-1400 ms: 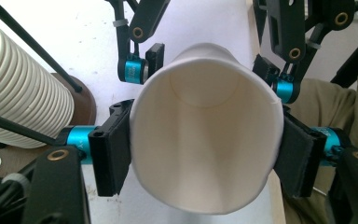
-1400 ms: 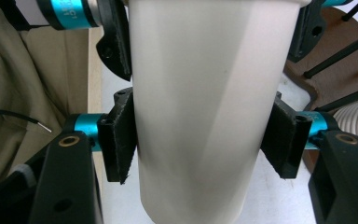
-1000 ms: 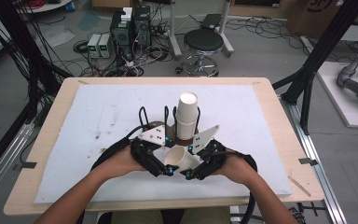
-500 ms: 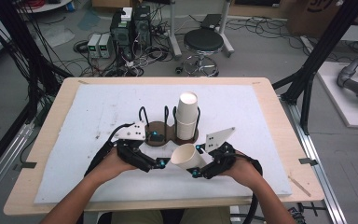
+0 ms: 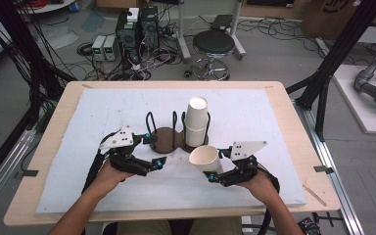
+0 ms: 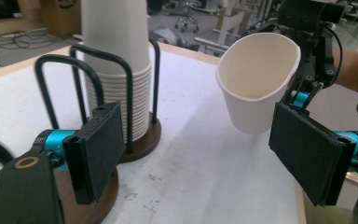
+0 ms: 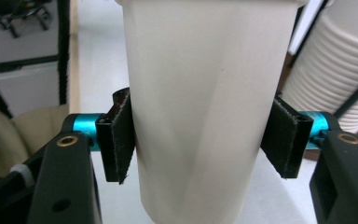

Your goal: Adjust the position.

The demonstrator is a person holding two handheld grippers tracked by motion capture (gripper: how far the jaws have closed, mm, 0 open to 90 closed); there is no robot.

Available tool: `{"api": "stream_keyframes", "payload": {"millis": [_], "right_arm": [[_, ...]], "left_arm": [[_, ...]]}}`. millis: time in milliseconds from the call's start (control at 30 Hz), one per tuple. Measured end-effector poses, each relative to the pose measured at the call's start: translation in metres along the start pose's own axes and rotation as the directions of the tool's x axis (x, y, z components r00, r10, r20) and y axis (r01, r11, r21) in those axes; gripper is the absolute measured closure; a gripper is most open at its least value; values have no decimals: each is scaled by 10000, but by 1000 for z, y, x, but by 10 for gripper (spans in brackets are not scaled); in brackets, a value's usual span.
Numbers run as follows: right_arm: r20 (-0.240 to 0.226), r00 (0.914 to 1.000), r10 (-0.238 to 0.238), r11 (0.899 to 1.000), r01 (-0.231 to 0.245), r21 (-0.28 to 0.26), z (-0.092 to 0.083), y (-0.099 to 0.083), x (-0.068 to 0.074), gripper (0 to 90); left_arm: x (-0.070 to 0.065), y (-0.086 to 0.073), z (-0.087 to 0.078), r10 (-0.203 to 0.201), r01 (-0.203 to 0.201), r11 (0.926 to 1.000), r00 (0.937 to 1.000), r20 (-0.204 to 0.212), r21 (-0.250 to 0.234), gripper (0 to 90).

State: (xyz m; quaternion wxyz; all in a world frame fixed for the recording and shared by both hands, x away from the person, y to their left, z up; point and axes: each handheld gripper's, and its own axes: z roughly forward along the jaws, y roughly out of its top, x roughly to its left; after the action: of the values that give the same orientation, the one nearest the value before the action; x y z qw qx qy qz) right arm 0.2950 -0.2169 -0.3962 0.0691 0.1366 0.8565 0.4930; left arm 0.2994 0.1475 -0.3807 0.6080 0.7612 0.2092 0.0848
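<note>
Right gripper is clamping a single paper cup by its sides, holding it tilted above the white mat near the front edge, just in front of the cup stack in the wire holder. Left gripper is sitting with jaws spread, empty, beside the holder's brown base.

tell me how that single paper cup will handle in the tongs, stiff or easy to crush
The single paper cup looks thin-walled, so it probably dents easily; its rim already looks slightly oval in the left gripper view. It is empty, so likely very light. The right tongs clamp its smooth tapered side, so it might slip if the grip loosens.
</note>
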Motion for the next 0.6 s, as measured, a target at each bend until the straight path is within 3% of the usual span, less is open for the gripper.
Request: {"api": "stream_keyframes", "payload": {"millis": [267,433,600], "right_arm": [[744,9969,270,9965,-209,-806,-10,-12,-2,354],[1049,9940,312,9947,-205,-1010,-15,-16,-2,352],[1639,9857,392,9897,-157,-1420,-22,-18,-3,348]], "left_arm": [[8,-13,-13,-493,452,9968,9969,-606,-663,182],[11,-18,-17,-601,517,9939,9945,-860,-975,182],[14,-26,-22,-563,388,9899,9903,-1271,-1366,184]]}}
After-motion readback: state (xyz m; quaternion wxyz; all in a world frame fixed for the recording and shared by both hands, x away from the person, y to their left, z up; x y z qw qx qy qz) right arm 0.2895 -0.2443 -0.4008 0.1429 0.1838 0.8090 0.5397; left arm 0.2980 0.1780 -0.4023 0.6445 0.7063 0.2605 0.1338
